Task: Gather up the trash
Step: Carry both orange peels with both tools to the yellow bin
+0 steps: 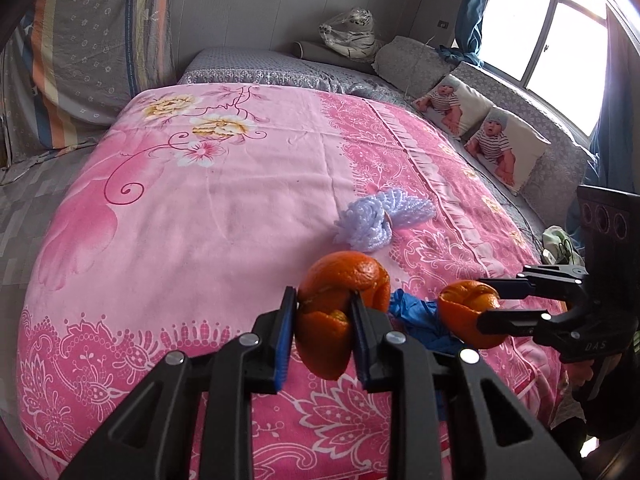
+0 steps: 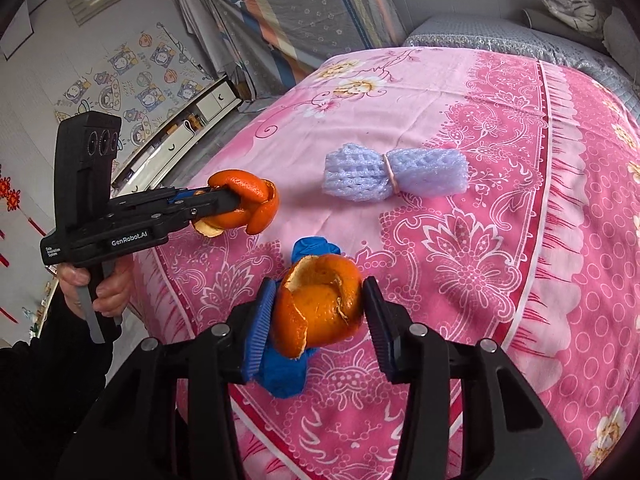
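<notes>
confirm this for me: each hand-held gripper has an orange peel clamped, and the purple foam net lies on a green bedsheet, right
Not quite: the purple foam net lies on a pink bedsheet, as the right wrist view shows. Each hand-held gripper, left and right, does clamp an orange peel.

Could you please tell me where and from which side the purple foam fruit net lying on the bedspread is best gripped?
Grip the purple foam fruit net at its banded waist, coming from above with the claw's fingers straddling it. The rubber band pinches it narrow and firm there, while both flared ends are wide and squashy.

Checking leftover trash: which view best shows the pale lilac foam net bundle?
The right wrist view: the pale lilac foam net bundle lies whole, its band visible. The left wrist view shows it smaller and end-on.
</notes>
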Demonstrator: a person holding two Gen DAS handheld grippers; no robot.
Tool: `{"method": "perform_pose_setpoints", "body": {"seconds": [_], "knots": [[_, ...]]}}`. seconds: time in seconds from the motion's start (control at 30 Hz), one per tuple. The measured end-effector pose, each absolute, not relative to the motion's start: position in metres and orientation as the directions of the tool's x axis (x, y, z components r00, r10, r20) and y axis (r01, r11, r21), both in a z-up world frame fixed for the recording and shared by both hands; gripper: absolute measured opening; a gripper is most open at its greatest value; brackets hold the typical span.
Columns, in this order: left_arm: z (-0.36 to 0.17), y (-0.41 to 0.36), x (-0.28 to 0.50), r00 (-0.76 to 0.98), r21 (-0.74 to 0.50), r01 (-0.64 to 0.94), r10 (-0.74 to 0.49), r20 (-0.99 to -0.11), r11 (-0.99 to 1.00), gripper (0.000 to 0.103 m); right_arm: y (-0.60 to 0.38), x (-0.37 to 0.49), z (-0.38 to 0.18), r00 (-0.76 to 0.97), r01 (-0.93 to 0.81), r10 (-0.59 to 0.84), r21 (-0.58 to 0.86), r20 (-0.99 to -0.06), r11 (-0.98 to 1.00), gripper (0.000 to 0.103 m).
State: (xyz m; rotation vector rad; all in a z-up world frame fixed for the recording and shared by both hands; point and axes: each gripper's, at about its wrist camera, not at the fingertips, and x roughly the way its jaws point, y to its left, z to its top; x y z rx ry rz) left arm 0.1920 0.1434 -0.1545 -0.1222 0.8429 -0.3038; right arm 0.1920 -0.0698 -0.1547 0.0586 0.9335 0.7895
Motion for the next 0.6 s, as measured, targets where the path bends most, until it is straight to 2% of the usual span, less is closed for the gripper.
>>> {"method": "perform_pose_setpoints", "body": {"seconds": [0.3,0.6], "knots": [[-0.126,0.13,0.172,0.676,-0.208,0.236,-0.315,-0.667,0.949,0.024,-0.106,0.162,-0.119,0.437,-0.569,0.643,0.36,-0.629,0.739,0.042],[-0.11,0.089,0.169,0.687,-0.221,0.288,-0.362,-0.63,0.932,0.024,-0.165,0.154,-0.106,0.538,-0.478,0.616,0.394,-0.575,0.785,0.042]]}}
